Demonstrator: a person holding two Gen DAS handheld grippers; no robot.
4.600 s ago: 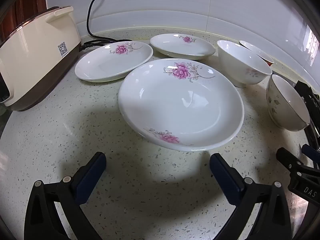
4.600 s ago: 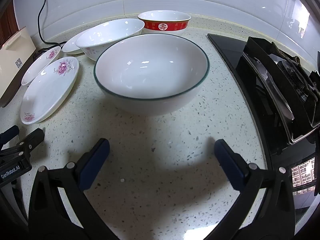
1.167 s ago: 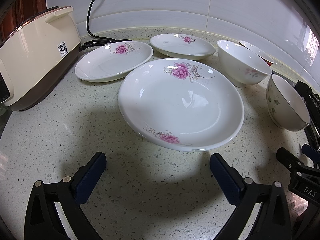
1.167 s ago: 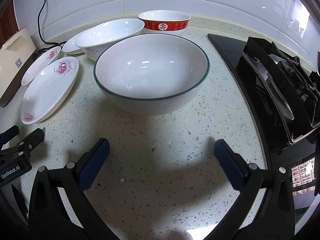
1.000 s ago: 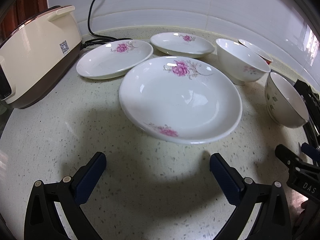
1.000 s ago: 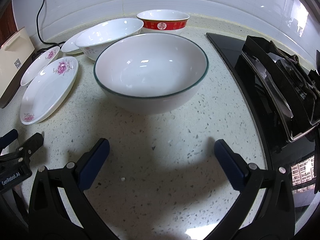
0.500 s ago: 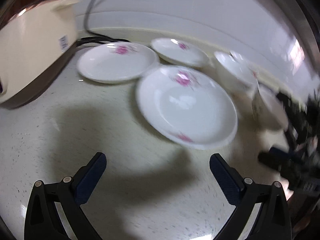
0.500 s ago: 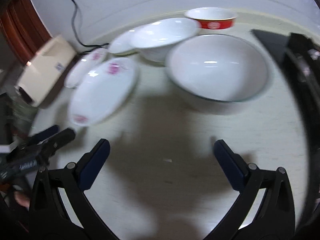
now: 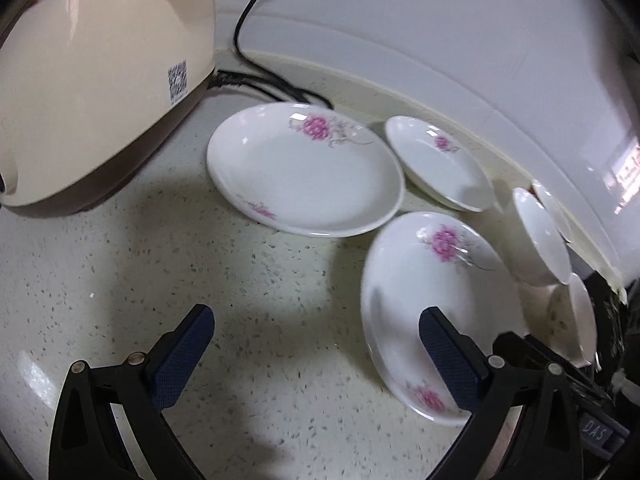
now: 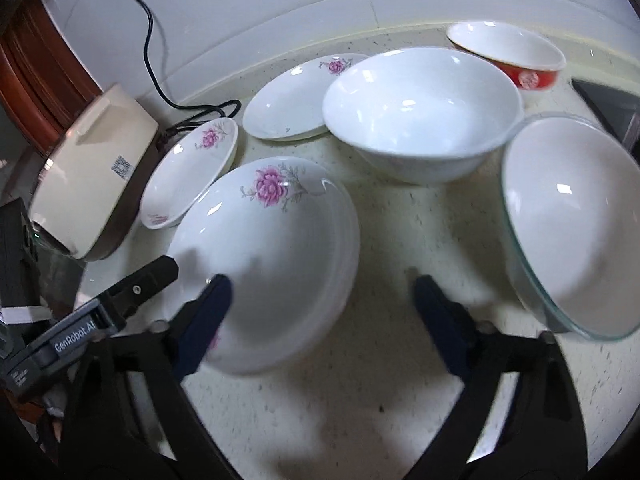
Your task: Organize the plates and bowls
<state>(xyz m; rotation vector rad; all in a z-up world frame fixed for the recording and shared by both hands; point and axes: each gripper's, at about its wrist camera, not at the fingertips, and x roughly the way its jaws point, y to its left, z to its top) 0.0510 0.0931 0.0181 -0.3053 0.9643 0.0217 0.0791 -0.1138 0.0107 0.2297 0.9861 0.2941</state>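
The left claw [image 9: 316,344] is held wide and empty above the speckled bench [image 9: 260,280]. The right claw [image 10: 320,312], its jaws just narrowing, straddles the nearest flowered plate [image 10: 272,256] ungripped.

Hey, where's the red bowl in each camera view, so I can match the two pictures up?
Left wrist view: the red bowl is not recognisable; only white rims crowd the right edge.
Right wrist view: red bowl sits top right, by the backsplash, behind the wide white bowl.
Shared landmark: the cream appliance with its QR sticker.
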